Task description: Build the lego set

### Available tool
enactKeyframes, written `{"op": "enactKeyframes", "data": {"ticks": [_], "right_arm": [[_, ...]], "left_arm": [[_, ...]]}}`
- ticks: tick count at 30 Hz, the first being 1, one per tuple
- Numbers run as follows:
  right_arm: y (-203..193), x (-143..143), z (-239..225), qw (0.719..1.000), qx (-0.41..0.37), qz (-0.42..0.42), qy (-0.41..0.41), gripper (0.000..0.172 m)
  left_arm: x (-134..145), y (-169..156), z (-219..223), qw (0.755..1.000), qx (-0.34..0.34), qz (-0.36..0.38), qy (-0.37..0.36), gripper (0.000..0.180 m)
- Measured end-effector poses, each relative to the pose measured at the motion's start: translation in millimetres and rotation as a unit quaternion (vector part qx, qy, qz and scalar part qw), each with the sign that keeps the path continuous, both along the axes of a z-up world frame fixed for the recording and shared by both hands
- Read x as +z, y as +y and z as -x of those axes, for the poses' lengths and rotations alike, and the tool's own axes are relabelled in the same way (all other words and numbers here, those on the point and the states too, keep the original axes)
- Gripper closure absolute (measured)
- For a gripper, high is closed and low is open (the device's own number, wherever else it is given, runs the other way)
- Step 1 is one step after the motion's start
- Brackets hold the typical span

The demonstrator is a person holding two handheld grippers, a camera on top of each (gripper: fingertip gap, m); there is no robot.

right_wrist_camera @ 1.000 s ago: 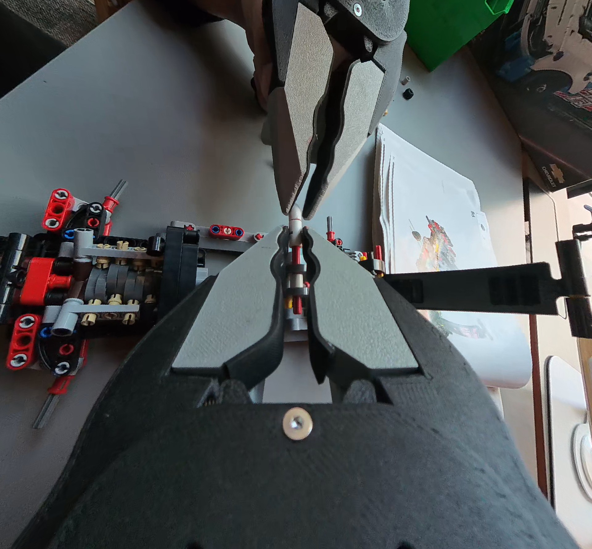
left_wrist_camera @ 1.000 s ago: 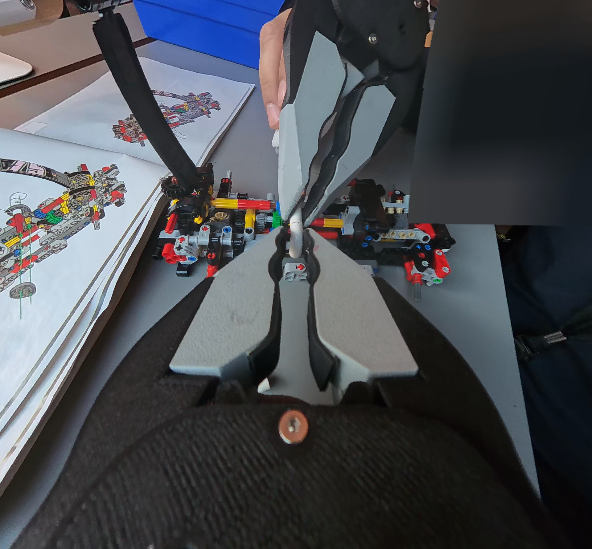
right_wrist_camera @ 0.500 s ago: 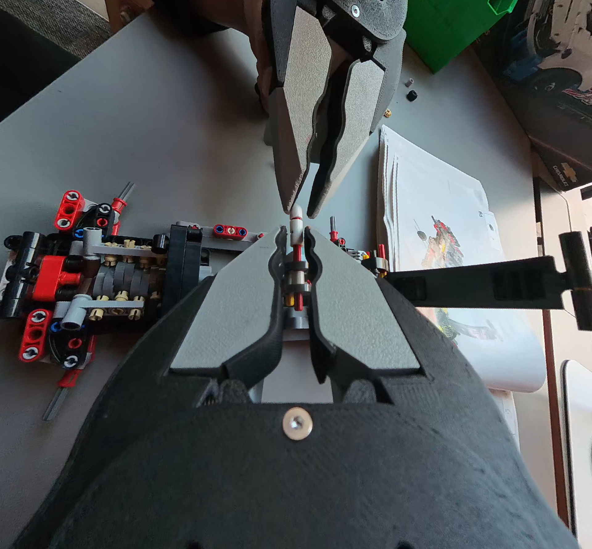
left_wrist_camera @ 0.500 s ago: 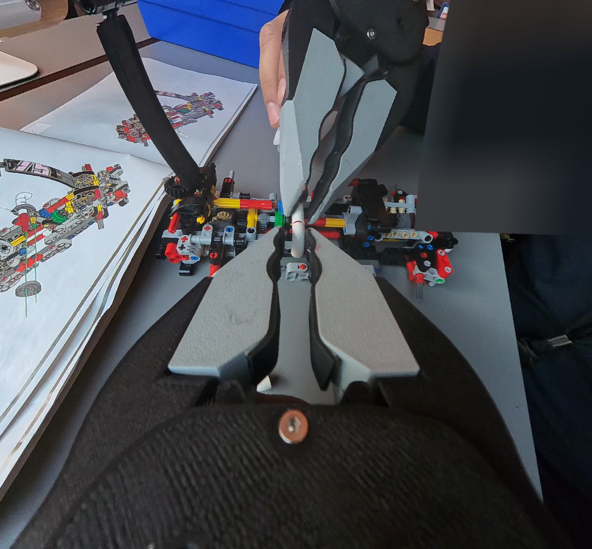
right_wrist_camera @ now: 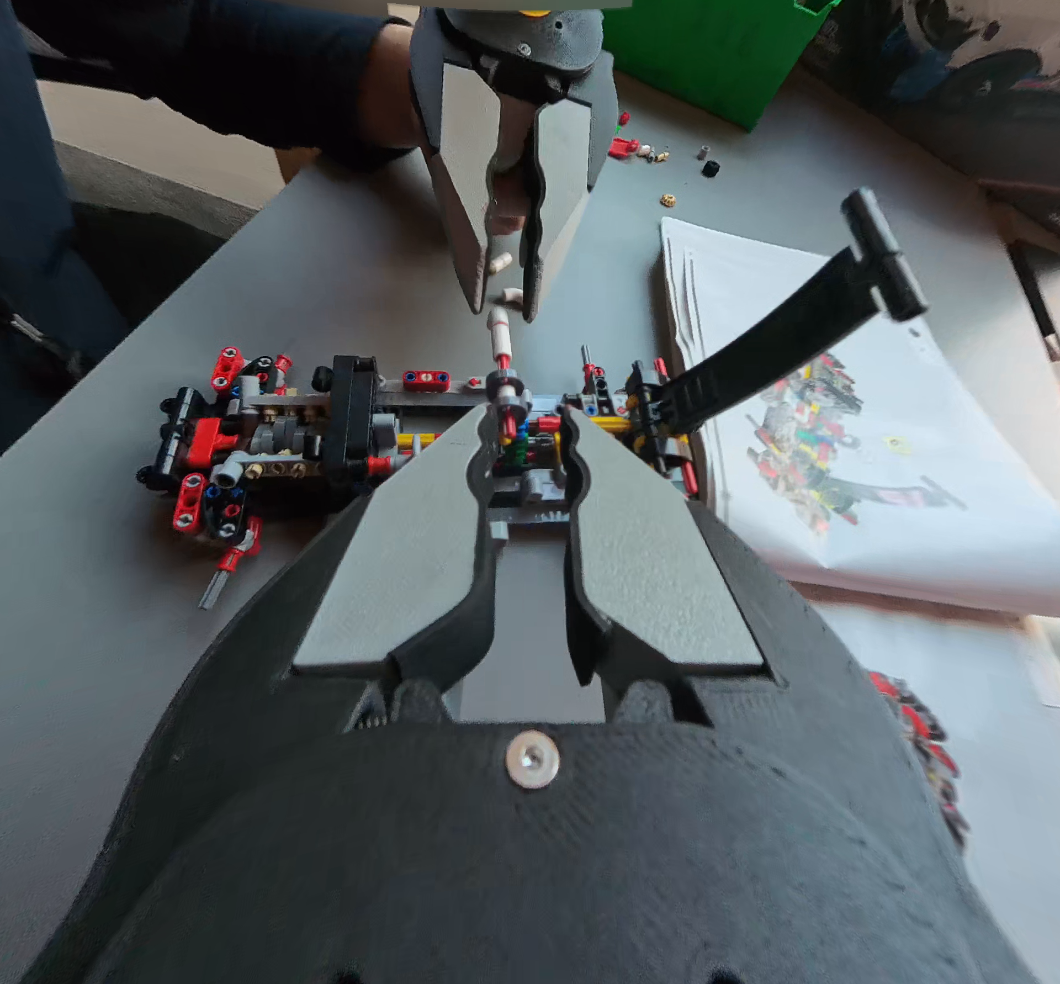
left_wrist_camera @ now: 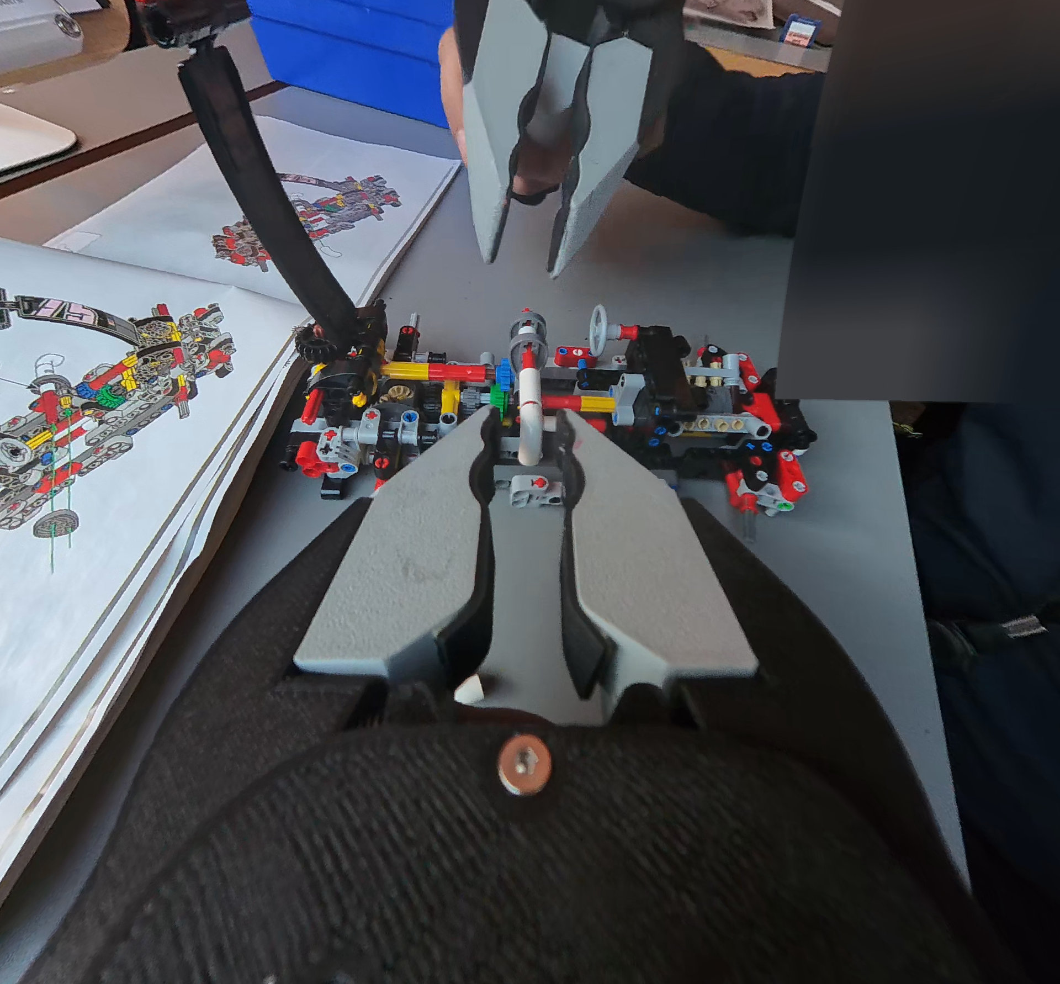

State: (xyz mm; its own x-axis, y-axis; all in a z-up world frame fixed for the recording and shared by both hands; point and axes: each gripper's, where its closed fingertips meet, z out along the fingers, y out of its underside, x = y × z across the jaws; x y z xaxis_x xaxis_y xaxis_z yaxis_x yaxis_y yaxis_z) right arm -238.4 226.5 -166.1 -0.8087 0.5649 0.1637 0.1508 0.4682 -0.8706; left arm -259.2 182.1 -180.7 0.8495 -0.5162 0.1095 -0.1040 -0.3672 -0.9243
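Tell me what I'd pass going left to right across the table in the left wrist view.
Open instruction booklet → black curved strip rising off the model → brick-built chassis → its upright white tube, between the left gripper's open fingertips → small grey wheel.

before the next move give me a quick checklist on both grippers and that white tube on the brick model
1. Left gripper open: ok, its fingers stand apart.
2. Left gripper clear of the white tube: ok, gaps show on both sides of the tube.
3. Right gripper open and holding nothing: ok.
4. White tube seated on the brick model: cannot tell; it stands upright on a red pin.
5. Model flat on the table: ok.
6. Instruction book clear of the model: not ok, its edge lies against it.
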Motion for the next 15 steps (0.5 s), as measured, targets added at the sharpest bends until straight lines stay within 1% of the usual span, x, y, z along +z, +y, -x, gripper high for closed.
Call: {"op": "enactKeyframes", "data": {"ticks": [3, 10, 15], "right_arm": [[-1.9, -6.8, -3.9, 1.0, 0.007, 0.021, -0.018, 0.153], [-3.4, -14.2, -8.7, 0.998, 0.002, 0.05, -0.027, 0.153], [8.7, -6.9, -14.8, 0.994, -0.045, 0.104, -0.006, 0.143]], "left_arm": [[-0.2, -0.5, -2.3, 1.0, -0.004, 0.0, 0.001, 0.163], [-3.2, -0.3, -3.4, 1.0, -0.005, 0.004, 0.011, 0.168], [-1.5, -0.3, -0.7, 1.0, 0.0, 0.001, 0.009, 0.165]]}}
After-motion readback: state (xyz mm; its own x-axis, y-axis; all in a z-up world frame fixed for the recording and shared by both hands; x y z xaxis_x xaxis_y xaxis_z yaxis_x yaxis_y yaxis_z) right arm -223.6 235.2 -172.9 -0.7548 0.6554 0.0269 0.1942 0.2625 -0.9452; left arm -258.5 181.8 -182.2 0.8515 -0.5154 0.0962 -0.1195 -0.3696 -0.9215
